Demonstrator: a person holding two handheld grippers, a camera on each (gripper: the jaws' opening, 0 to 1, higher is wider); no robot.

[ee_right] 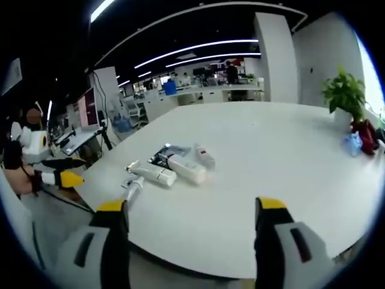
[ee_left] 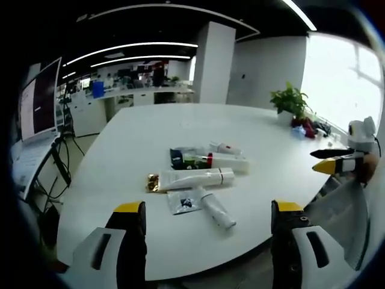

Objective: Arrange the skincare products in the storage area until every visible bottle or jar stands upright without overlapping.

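Several skincare products lie flat in a cluster on the white table [ee_left: 132,144]. A long white tube [ee_left: 195,178] with a gold end lies crosswise, with a second white tube [ee_left: 228,162] and a small bottle [ee_left: 224,148] behind it. A dark blue pack [ee_left: 177,158] sits at the cluster's left. Nearer me lie a small tube [ee_left: 215,211] and a clear sachet [ee_left: 182,203]. My left gripper [ee_left: 209,206] is open and short of the cluster, holding nothing. The right gripper [ee_right: 191,205] is open too, over the table's edge, with the tubes [ee_right: 186,168] ahead of it.
A potted plant [ee_left: 290,101] and red items [ee_left: 304,126] stand at the table's far right edge. A monitor [ee_left: 39,102] on a stand is off the table's left side. The other gripper [ee_left: 331,161] comes in from the right. Office desks fill the background.
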